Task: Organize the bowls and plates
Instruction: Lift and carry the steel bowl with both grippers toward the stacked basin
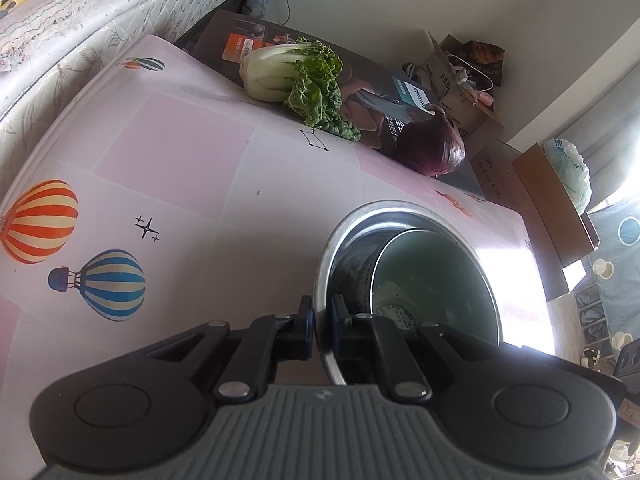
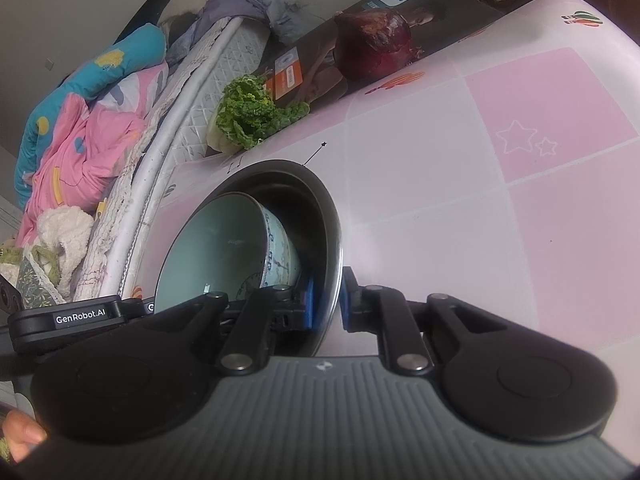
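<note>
Two handheld grippers clamp opposite sides of a steel bowl (image 1: 404,216) on a worktop (image 1: 180,168) covered in a pink cloth printed with hot-air balloons. The left gripper (image 1: 320,320) has its jaws closed on the bowl's near rim, one pad outside the wall and one inside. The right gripper (image 2: 330,296) grips the rim the same way, jaws pinched tight on the thin metal. Nested inside the steel bowl sits a pale green ceramic bowl (image 2: 212,248) with blue patterning on its outer wall, tilted against the steel side. Farther back on the worktop lie a napa cabbage (image 1: 296,76) and a red onion (image 1: 434,146), both resting against a printed carton (image 1: 372,80). A mattress (image 1: 80,32) runs alongside the worktop.
</note>
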Demonstrator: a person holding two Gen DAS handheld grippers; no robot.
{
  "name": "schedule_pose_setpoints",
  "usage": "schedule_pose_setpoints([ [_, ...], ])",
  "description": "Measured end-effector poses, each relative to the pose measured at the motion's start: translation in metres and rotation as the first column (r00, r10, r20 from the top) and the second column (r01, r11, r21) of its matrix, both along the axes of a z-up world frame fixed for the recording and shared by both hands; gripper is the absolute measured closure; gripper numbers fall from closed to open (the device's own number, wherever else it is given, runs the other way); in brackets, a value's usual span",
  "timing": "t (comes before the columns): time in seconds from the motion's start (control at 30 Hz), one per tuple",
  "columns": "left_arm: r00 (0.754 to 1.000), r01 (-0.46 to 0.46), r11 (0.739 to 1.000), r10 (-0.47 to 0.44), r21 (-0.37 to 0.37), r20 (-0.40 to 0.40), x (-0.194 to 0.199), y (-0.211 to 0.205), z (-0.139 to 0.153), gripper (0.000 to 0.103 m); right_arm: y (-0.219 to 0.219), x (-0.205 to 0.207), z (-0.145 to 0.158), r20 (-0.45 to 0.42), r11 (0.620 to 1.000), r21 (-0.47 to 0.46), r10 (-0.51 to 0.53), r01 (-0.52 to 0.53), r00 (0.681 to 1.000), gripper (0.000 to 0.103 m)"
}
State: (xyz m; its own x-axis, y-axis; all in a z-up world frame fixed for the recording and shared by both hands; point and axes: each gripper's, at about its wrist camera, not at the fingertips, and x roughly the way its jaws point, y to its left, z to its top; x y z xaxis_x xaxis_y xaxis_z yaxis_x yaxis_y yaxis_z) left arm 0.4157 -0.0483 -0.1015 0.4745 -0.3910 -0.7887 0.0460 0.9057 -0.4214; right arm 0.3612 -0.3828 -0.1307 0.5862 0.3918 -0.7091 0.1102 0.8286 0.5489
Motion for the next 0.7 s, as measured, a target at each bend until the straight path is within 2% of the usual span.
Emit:
schedule_pose_setpoints([
  [0.7,0.999,0.021,1.000,-0.021,0.005,0.035,-0.006,-0.008,0.011,0.095,-0.005,-0.006,0.004,-0.003,1.000,-0.009,-0.007,0.007,1.000,0.091],
])
